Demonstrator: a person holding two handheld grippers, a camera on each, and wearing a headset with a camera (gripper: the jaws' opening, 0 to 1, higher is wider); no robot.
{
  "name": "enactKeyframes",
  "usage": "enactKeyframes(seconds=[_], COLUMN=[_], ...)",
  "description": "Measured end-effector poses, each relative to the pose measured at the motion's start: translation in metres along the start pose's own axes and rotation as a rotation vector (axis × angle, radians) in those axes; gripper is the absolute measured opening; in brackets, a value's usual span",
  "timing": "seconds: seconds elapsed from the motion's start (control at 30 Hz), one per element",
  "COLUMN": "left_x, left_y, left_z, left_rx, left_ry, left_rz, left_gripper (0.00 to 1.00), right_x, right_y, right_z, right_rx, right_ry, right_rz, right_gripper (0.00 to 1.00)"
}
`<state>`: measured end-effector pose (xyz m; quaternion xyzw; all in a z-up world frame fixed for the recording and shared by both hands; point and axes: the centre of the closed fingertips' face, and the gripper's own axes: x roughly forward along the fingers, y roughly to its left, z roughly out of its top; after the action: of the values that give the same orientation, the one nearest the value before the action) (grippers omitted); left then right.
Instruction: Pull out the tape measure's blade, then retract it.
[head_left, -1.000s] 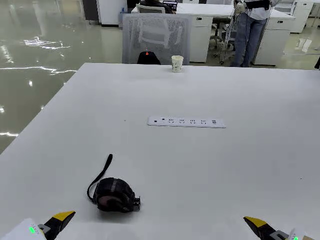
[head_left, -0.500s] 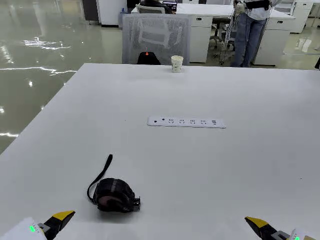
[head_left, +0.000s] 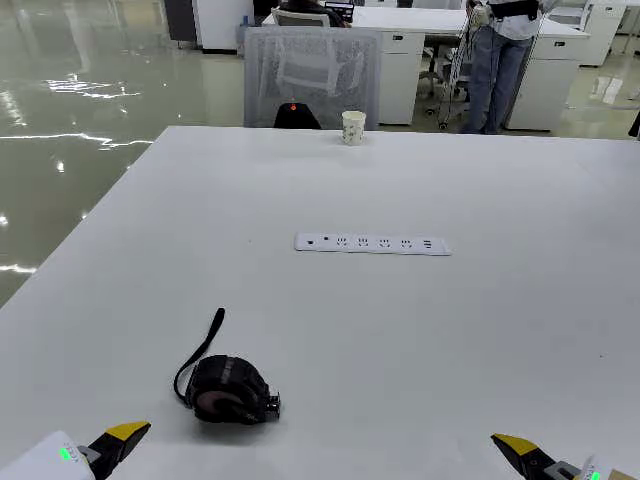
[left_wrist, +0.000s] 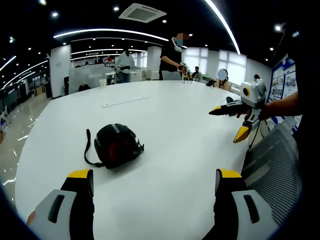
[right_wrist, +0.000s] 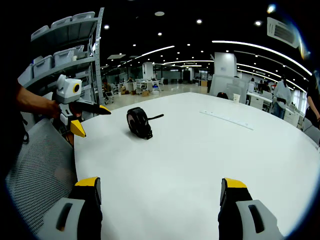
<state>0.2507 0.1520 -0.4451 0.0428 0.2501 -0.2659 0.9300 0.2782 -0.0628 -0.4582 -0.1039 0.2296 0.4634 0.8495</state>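
Your left gripper (left_wrist: 154, 176) and right gripper (right_wrist: 161, 183) are cut off at the head view's bottom edge, jaws wide apart, holding nothing. The tape (head_left: 232, 390) lies near the front edge of the table (head_left: 420, 330), ahead of the left gripper, open tabletop all round.

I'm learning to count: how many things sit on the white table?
3: tape measure near the front, power strip in the middle, paper cup at the far edge. None seems hidden.

We can read no text, brand or number anywhere. The tape measure (head_left: 232, 390) shows us no legible marking, and the print on the blue wall board (left_wrist: 280, 70) is too small to make out.
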Motion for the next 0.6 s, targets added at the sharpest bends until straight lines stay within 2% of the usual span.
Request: enactKeyframes(seconds=[0.6], left_x=[0.0030], left_y=[0.0018], left_z=[0.0013], left_rx=[-0.002], left_ry=[0.000], left_rz=[-0.006], left_gripper=[0.99], right_x=[0.0004], right_y=[-0.0005], right_z=[-0.0002], right_rx=[0.002], right_ry=[0.003], right_rz=[0.000], right_gripper=[0.99])
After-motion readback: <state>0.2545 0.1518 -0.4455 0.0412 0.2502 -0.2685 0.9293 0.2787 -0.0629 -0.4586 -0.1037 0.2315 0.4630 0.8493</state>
